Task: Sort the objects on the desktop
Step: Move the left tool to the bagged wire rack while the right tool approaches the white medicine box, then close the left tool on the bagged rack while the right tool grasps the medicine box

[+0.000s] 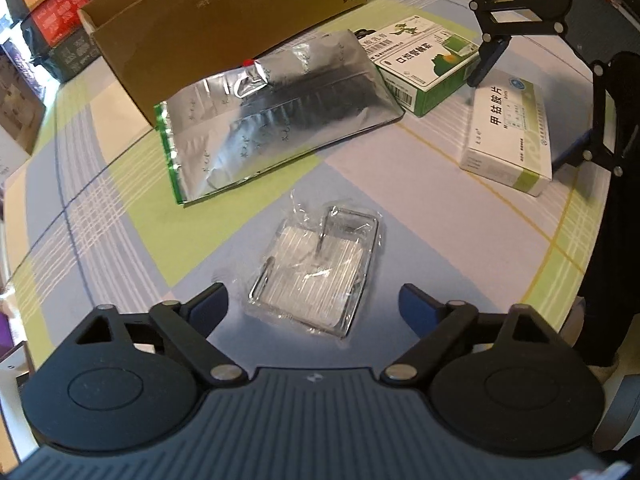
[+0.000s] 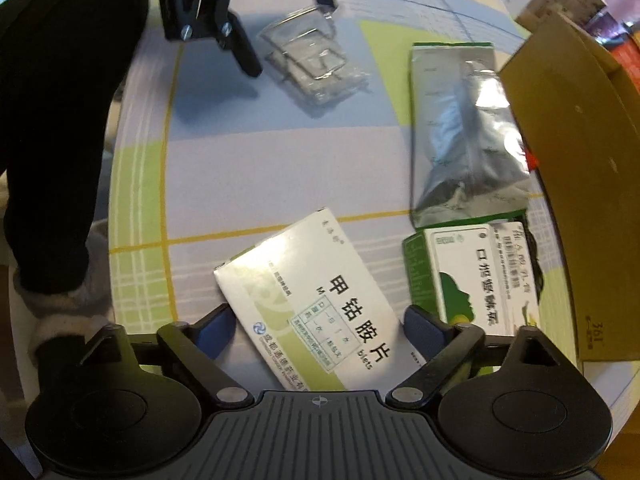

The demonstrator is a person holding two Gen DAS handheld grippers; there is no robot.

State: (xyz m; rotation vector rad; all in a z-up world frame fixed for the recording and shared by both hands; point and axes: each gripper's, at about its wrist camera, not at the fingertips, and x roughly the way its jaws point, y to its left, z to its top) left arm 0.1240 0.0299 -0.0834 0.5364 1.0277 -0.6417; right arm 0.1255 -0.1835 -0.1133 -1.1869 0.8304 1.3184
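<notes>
Straddling the clear packet, left gripper gapes; right gripper spans white box.

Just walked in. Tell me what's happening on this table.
A person holding two grippers is sorting items on a plaid tablecloth. The left gripper, open, straddles a clear plastic packet. The right gripper, open, straddles a white medicine box. A silver foil pouch, a green medicine box and a cardboard box lie untouched.
</notes>
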